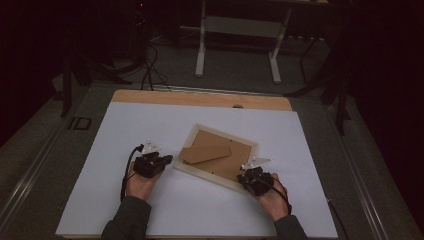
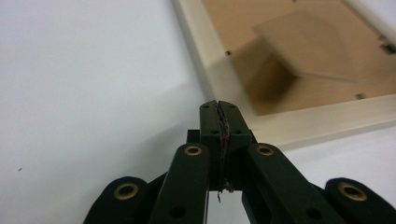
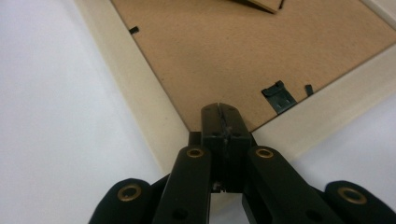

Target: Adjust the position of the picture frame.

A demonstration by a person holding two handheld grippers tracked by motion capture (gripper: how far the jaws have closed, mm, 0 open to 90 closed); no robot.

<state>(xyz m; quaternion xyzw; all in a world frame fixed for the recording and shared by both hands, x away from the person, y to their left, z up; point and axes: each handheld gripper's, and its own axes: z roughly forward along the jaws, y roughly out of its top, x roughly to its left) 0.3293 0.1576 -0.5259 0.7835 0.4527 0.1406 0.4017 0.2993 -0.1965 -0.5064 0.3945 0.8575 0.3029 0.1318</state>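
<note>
Picture frame (image 1: 216, 153) lying face-down: we bring the left gripper (image 1: 159, 161) and right gripper (image 1: 248, 176), jaws pressed together and empty, to its corners, next freeing the backing tabs (image 3: 279, 96).

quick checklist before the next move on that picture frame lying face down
1. Picture frame lies flat, back up, on the white table: ok.
2. Left gripper shut with nothing between its jaws, tip at the frame's corner: ok.
3. Right gripper shut with nothing held, tip over the opposite corner of the brown backing board: ok.
4. Stand flap on the backing lies clear of both grippers: ok.
5. Black hanger clip seated near the frame edge: ok.
6. Whether either gripper tip presses on the frame: cannot tell.
</note>
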